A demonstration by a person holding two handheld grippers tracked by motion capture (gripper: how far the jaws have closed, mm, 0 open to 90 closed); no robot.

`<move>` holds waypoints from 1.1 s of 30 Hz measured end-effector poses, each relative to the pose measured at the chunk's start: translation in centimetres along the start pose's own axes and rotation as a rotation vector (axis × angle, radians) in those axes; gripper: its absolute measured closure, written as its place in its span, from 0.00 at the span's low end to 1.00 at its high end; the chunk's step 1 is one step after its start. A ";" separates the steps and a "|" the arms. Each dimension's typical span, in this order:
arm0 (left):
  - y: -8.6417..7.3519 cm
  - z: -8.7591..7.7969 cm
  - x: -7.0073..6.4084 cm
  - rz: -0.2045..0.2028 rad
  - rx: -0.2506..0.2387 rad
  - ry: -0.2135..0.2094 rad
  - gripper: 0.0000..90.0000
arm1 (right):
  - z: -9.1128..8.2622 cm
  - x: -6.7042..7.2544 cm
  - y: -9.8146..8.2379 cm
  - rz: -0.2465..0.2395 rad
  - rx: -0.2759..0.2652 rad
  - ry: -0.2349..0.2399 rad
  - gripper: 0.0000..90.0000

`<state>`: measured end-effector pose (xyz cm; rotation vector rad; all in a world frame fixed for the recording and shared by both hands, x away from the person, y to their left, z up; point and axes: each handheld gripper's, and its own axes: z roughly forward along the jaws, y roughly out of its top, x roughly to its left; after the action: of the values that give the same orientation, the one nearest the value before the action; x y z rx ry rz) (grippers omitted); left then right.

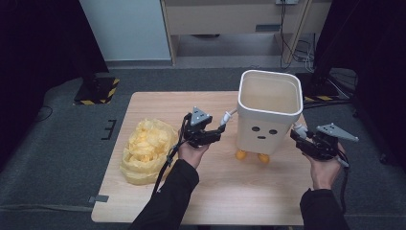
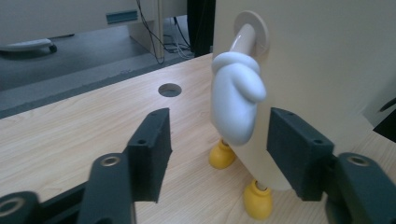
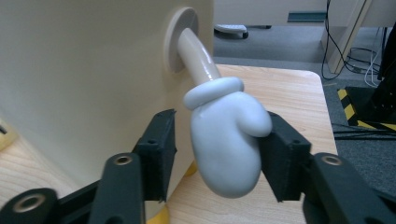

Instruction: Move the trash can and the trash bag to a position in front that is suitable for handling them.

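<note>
One cream bin [image 1: 269, 111] shaped like a little character stands toward the far right of the wooden table [image 1: 225, 191], with two dark eyes, a small mouth and two yellow feet [image 1: 252, 155]. It has two white mitten hands on short arms, one on each side.

Your left gripper [image 1: 215, 132] sits just left of the bin, its jaws spread wide on either side of the bin's left mitten [image 2: 236, 102] without touching it. Your right gripper [image 1: 301, 139] sits just right of the bin, jaws also apart around the bin's right mitten [image 3: 229, 140]; one pad [image 3: 280, 154] touches the mitten's thumb side, the other stands clear.

One crumpled yellow plastic bag [image 1: 143, 151] lies well to the left of the bin, beyond your left hand [image 1: 191, 153].
</note>
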<state>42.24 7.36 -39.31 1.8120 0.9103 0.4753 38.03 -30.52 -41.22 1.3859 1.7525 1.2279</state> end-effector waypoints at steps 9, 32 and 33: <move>1.0 2.0 -1.0 0.048 0.032 0.007 0.52 | 0.3 -0.4 0.1 0.011 0.002 0.011 0.64; 1.7 2.8 -1.8 0.055 0.087 0.055 0.74 | 0.7 -0.3 0.3 0.105 0.041 0.054 0.71; 1.6 2.7 -2.0 0.066 0.086 0.070 0.74 | 0.7 -0.2 0.3 0.109 0.042 0.056 0.71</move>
<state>43.38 3.87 -38.76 1.9186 0.9338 0.5510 38.81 -30.54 -41.24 1.5020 1.7706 1.3062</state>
